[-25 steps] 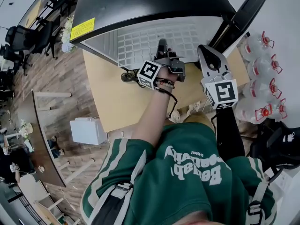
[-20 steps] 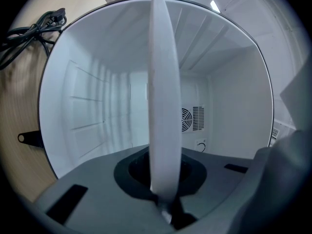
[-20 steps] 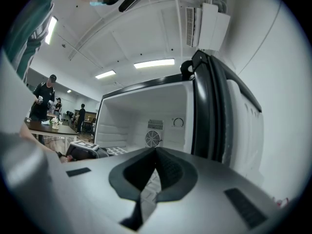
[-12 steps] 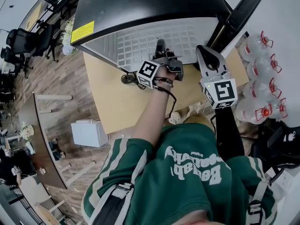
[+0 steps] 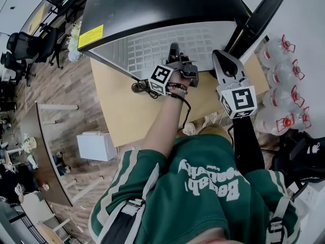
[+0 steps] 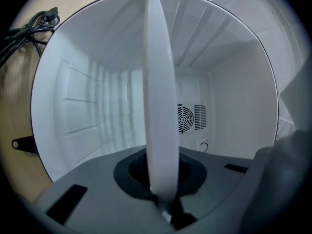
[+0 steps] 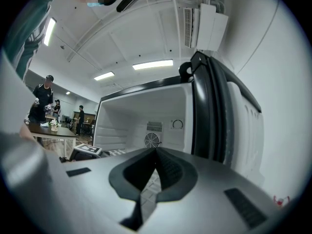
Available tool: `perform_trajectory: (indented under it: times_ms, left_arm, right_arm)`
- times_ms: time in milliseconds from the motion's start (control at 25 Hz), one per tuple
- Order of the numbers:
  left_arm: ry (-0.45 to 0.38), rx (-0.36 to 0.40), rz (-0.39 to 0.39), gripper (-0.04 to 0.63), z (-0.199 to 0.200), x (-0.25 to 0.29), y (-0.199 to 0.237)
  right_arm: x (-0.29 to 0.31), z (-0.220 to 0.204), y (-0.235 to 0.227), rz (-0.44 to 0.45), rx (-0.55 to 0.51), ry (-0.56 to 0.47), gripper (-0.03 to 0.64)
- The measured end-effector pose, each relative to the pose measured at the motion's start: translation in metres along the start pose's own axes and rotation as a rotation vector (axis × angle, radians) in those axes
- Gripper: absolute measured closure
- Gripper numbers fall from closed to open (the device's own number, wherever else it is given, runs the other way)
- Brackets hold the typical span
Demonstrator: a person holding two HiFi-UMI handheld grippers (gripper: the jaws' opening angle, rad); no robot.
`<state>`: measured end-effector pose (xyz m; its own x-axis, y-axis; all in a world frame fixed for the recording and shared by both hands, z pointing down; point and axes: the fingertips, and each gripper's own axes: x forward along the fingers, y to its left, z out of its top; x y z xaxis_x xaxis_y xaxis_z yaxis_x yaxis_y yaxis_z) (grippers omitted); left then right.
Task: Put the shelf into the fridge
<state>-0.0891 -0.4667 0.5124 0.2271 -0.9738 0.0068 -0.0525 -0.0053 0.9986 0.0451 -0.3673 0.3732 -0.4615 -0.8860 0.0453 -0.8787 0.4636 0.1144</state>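
A black mini fridge [image 5: 152,4] stands open on a wooden table [image 5: 127,111], its door [image 5: 264,14] swung out to the right. The white grid shelf [image 5: 167,42] lies level, partly inside the cavity. My left gripper [image 5: 174,50] is shut on the shelf's front edge. In the left gripper view the shelf [image 6: 158,106] runs edge-on from between the jaws into the white interior. My right gripper [image 5: 220,56] is level at the shelf's right front corner. Its jaws meet in the right gripper view [image 7: 155,152], with the grid [image 7: 146,191] showing below them.
Several large water bottles [image 5: 282,85] stand to the right of the table. A black cable [image 5: 139,87] lies on the table by the fridge's left front. A white box [image 5: 94,144] sits on the floor at left. People stand by a far table [image 7: 48,111].
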Motion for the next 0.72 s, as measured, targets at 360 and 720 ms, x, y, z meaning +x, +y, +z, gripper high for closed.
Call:
perform_trajectory:
  times_ms: [360,720]
  left_arm:
    - [0.003,-0.003,0.006,0.571,0.0001,0.0048,-0.0003]
    - [0.000,-0.057,0.029,0.571,0.0022,0.0089,0.0013]
  right_arm:
    - [0.0019,0.0030,0.0019,0.004,-0.013,-0.002,0.614]
    - [0.0038,0.0025,0.0018,0.006,-0.020,0.006,0.614]
